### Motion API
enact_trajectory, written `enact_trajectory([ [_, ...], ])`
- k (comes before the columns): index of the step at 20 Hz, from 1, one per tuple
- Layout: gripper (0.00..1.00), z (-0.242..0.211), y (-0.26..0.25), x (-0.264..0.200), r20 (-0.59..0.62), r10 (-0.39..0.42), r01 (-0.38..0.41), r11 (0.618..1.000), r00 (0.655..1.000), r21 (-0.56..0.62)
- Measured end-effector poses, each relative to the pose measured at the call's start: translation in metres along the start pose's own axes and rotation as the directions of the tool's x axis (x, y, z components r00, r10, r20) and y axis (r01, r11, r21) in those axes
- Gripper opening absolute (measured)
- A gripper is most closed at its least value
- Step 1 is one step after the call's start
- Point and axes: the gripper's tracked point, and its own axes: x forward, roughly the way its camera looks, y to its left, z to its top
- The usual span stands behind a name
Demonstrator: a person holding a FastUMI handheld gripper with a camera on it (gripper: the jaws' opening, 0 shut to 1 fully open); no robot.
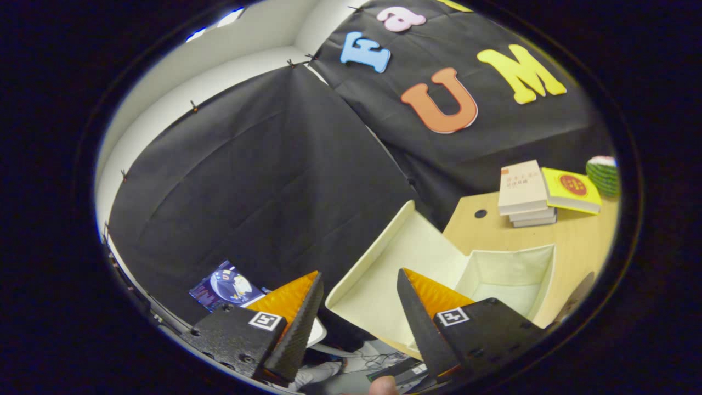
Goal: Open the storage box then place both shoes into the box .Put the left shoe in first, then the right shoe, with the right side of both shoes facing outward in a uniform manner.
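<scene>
Hand-held gripper (359, 288) wide open, holding nothing. Cream storage box (510, 269) on table (576, 236), lid (378, 285) flipped open just ahead of fingers. Books (524, 189) beyond.

Black cloth wall (263, 181) under a white wall (219, 77), beside a wooden table (576, 241)

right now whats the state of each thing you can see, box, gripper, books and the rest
storage box: open, lid flap swung back, no shoe seen in the visible part of its inside
gripper: fingers open, nothing between them, lid flap just ahead of them
stack of books: closed, lying flat on the table
yellow book: closed, lying flat beside the stack
green striped ball: resting on the table beyond the yellow book
</scene>
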Motion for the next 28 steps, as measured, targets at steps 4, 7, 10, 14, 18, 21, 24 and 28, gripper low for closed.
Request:
enact_trajectory([
  [4,0.91,0.005,-0.006,-0.030,0.047,-0.068,0.073,0.993,0.997,-0.098],
  [7,0.91,0.019,-0.019,-0.056,0.107,-0.149,0.168,0.964,0.983,-0.207],
  [10,0.94,0.034,-0.043,-0.095,0.201,-0.260,0.315,0.891,0.944,-0.326],
  [14,1.00,0.044,-0.067,-0.148,0.313,-0.369,0.467,0.814,0.875,-0.347],
  [18,1.00,0.044,-0.101,-0.201,0.329,-0.453,0.546,0.786,0.828,-0.291],
  [21,1.00,0.037,-0.140,-0.228,0.290,-0.525,0.592,0.768,0.800,-0.244],
  [24,1.00,0.012,-0.188,-0.234,0.141,-0.609,0.626,0.758,0.780,-0.183],
  [28,1.00,-0.054,-0.245,-0.227,-0.202,-0.621,0.634,0.773,0.758,0.003],
])
